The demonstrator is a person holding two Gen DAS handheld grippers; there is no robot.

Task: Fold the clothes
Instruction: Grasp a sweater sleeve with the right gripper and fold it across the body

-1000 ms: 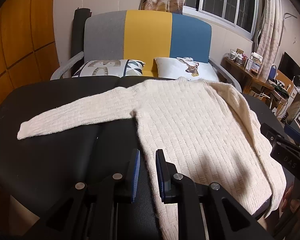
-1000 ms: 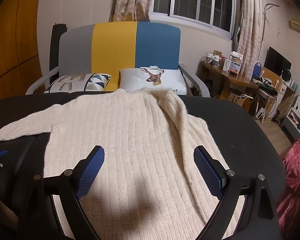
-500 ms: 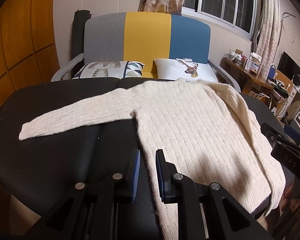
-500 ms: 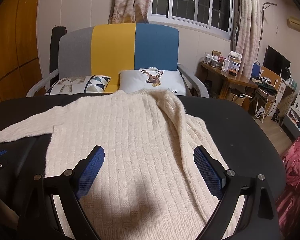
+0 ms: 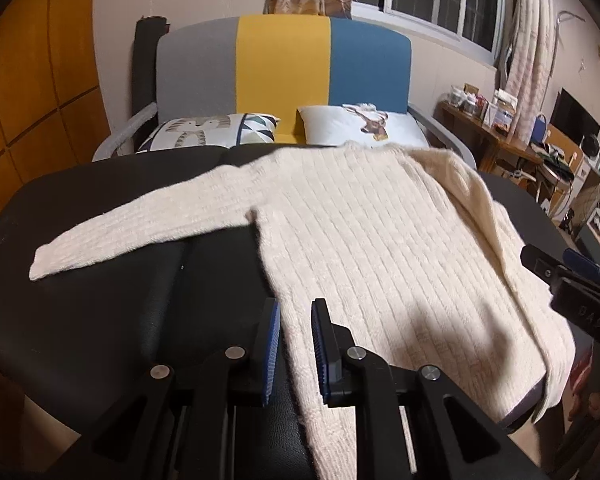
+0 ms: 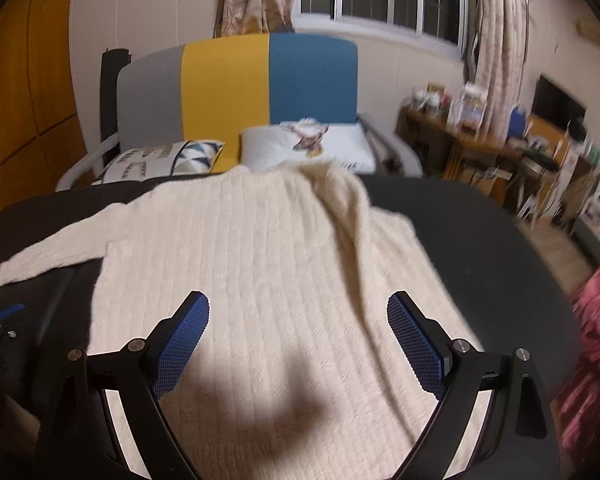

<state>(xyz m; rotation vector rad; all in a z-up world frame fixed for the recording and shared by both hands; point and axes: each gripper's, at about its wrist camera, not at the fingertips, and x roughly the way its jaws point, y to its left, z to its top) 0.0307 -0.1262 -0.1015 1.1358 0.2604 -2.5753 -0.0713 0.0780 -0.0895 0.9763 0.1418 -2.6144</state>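
Observation:
A cream knit sweater [image 5: 380, 248] lies flat on the black table [image 5: 100, 300], collar at the far edge. Its left sleeve [image 5: 140, 224] stretches out to the left. The right sleeve [image 5: 500, 240] is folded in over the body. My left gripper [image 5: 295, 312] hovers over the sweater's near left edge, its blue pads only narrowly apart and nothing pinched between them. My right gripper [image 6: 298, 304] stands wide open above the middle of the sweater [image 6: 260, 280], holding nothing. It also shows at the right edge of the left wrist view, right gripper [image 5: 572, 276].
Behind the table stands a sofa [image 5: 284, 64] with a grey, yellow and blue back and two printed pillows [image 5: 212, 132]. A cluttered wooden desk [image 5: 500, 136] is at the far right. Pink fabric [image 6: 596, 340] hangs beside the table's right edge.
Both views have shifted slightly over the sweater, and the right wrist view is now motion-blurred. Neither gripper's finger spacing has changed; the sweater lies as before.

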